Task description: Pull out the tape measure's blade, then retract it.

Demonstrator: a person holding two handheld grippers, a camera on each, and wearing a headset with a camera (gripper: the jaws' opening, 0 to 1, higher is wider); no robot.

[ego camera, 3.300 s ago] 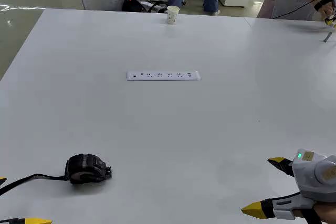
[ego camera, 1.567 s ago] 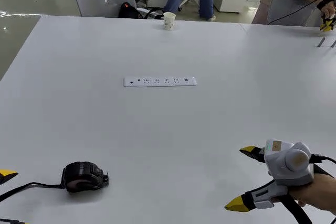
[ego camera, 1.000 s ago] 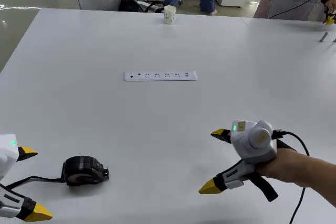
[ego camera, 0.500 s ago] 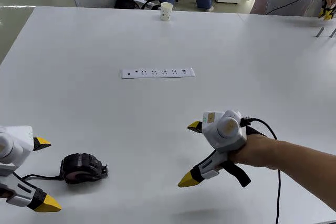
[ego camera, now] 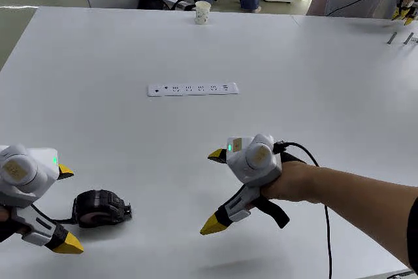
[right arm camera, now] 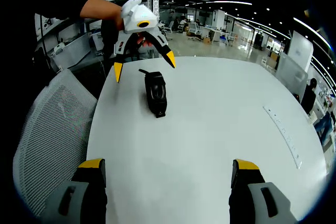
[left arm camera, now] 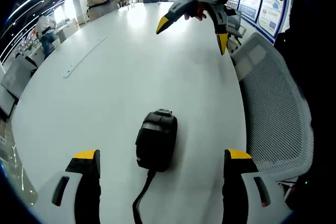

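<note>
Both claws are spread wide, holding nothing. The black, rounded tape measure lies on the white desk, in line with the gap of my left claw, its black strap trailing back between the jaws. My right claw hovers apart, facing it. I judge the first grasp is due: close the left across the case's sides to pin it, then bring the right in low at the end facing it for the blade's tab. That tab is too small and dark to make out; any lock button too.
</note>
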